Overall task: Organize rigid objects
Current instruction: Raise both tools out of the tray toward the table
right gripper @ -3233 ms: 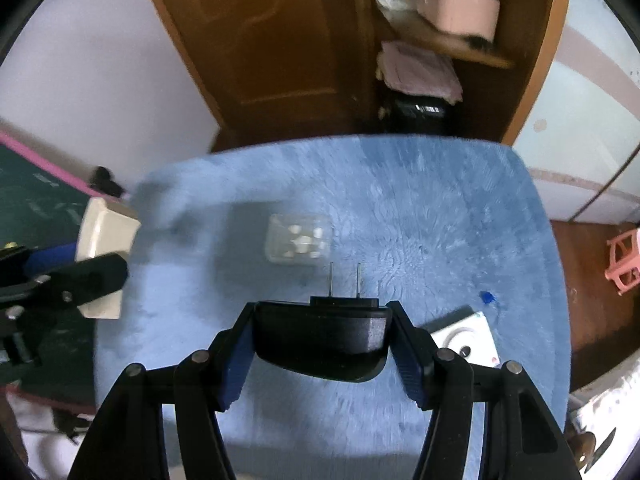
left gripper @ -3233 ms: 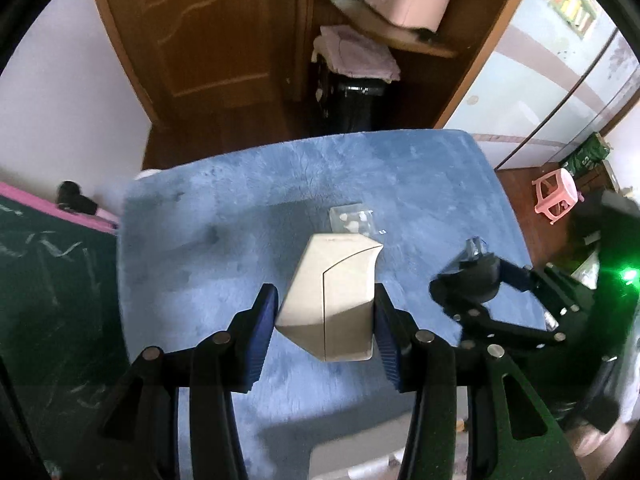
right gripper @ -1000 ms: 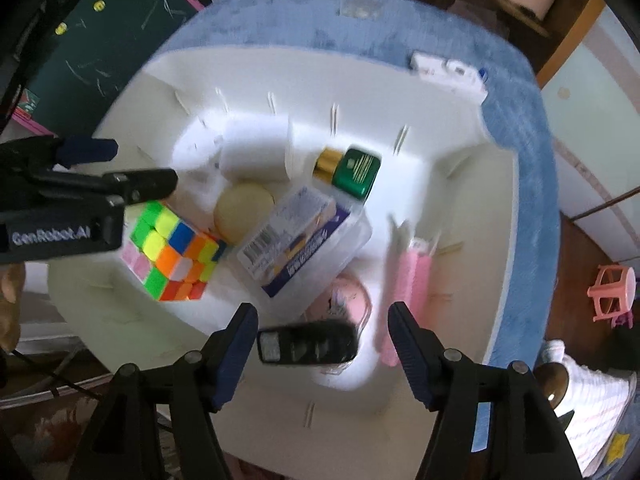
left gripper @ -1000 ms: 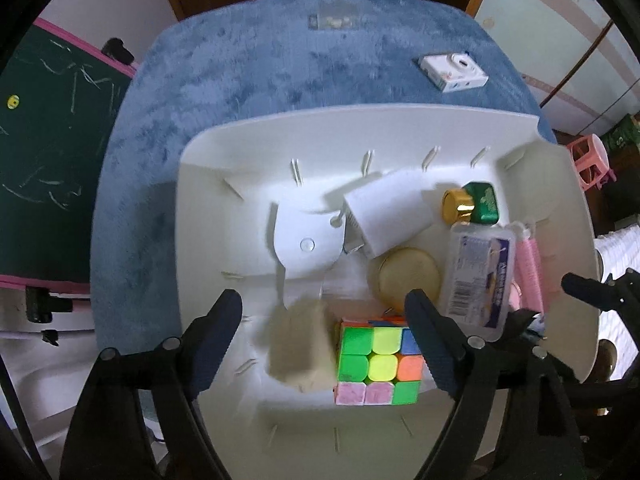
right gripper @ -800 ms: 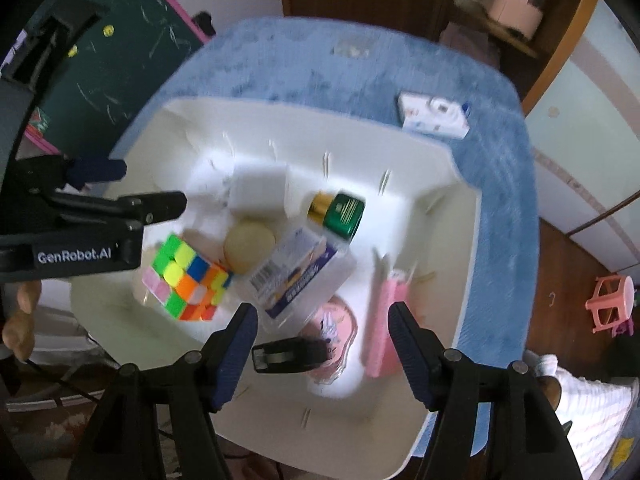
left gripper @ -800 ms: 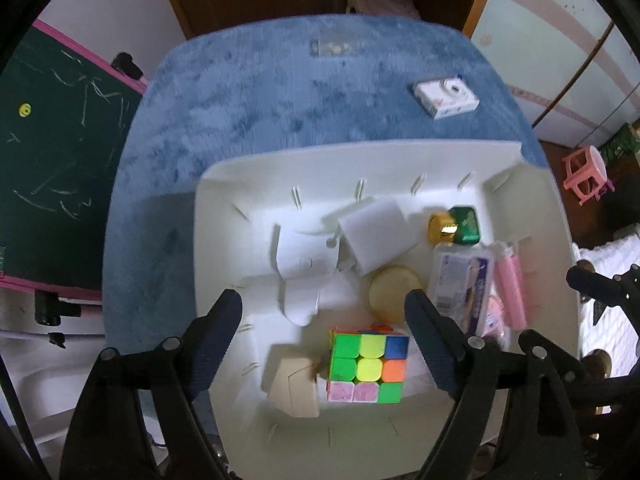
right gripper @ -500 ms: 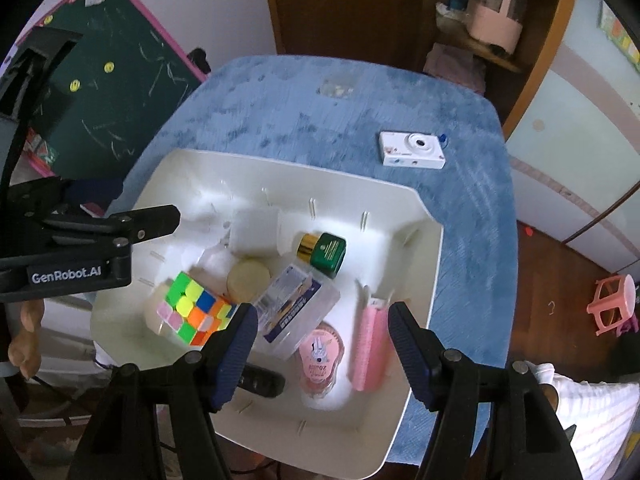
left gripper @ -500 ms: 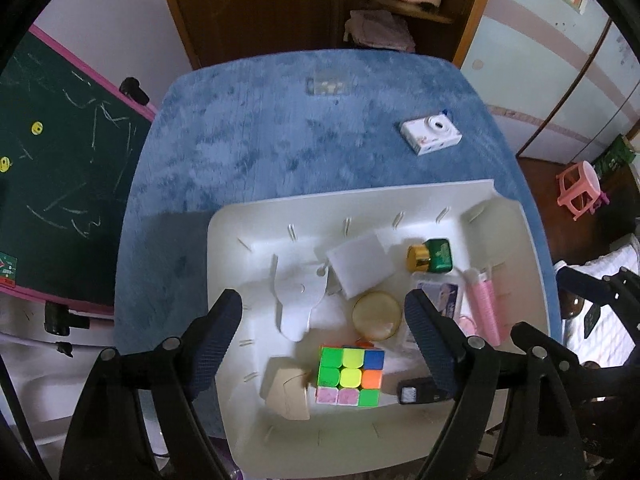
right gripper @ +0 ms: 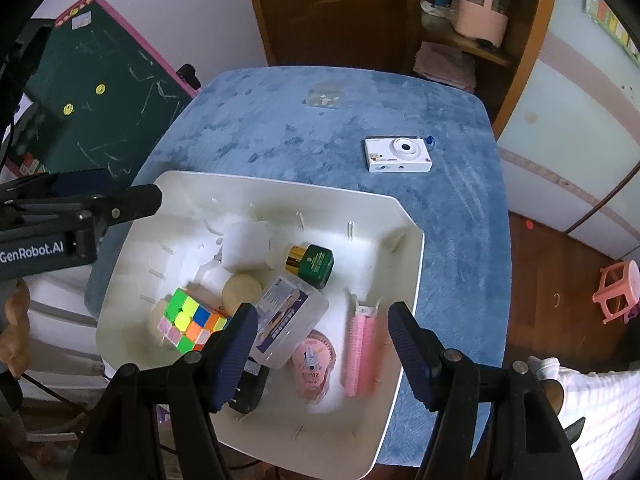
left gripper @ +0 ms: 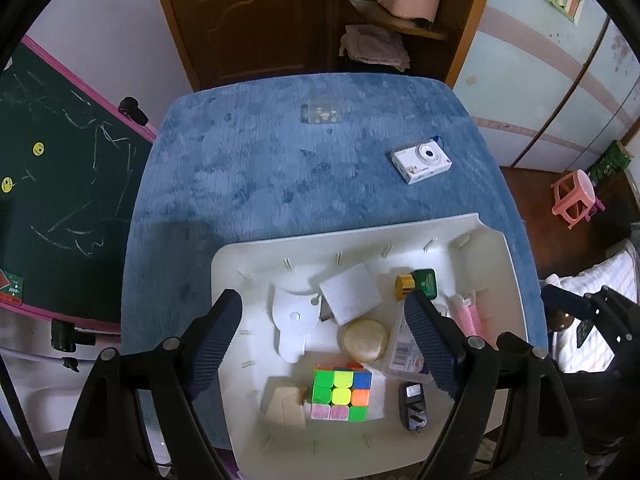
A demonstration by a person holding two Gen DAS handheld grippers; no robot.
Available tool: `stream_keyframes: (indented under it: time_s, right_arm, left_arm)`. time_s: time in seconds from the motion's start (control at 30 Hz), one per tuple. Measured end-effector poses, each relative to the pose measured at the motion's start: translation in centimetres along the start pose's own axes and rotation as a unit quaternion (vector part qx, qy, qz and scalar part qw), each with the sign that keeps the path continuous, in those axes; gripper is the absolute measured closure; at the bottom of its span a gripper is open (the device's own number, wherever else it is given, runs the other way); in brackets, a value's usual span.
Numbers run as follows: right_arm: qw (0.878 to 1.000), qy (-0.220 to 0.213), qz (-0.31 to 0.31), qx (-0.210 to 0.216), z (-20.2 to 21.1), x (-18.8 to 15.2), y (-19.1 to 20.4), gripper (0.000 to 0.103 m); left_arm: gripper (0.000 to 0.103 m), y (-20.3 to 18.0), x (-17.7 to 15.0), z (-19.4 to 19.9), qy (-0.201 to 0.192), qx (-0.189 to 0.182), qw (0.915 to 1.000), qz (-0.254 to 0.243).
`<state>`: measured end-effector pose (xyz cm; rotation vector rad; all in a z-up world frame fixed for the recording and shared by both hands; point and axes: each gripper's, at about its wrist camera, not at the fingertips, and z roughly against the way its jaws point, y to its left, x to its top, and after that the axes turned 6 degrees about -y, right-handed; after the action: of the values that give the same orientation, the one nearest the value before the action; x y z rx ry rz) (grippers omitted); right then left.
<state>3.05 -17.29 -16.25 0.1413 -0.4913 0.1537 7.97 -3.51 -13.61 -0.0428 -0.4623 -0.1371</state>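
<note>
A white bin (left gripper: 224, 320) (right gripper: 404, 264) stands at the near edge of the blue table (left gripper: 256, 168) (right gripper: 460, 240). In it lie a beige box (left gripper: 282, 402), a colour cube (left gripper: 340, 388) (right gripper: 188, 320), a black plug adapter (left gripper: 412, 400) (right gripper: 248, 388), a white block (left gripper: 350, 298), a green bottle (right gripper: 312, 260) and a pink roller (right gripper: 360, 352). A white camera (left gripper: 422, 158) (right gripper: 398, 155) and a clear blister pack (left gripper: 322, 113) (right gripper: 322, 98) lie on the table. My left gripper (left gripper: 324, 344) and right gripper (right gripper: 320, 356) are open and empty above the bin.
A green chalkboard (left gripper: 48, 184) leans at the left of the table. A wooden door (left gripper: 240, 16) and a shelf (left gripper: 396, 28) stand behind it. A pink stool (left gripper: 574, 198) is on the floor at the right.
Both grippers let go of their loads, the beige box and the black plug adapter, into the bin, then rose and drew back from it. The jaws stay open.
</note>
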Motion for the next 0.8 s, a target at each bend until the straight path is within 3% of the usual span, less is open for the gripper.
stream_keyframes:
  time_s: [0.43,0.8]
  right_arm:
    - [0.997,-0.018,-0.073,-0.004,0.5,4.4,-2.0,0.034]
    - [0.995,-0.051,-0.077,-0.045,3.0,12.6,-2.8,0.034]
  left_arm:
    - [0.017,2.1,6.6,2.0,-0.046,-0.002,0.9986,-0.025]
    - [0.017,3.3,15.5,2.9,-0.087,-0.012,0.9936,-0.072]
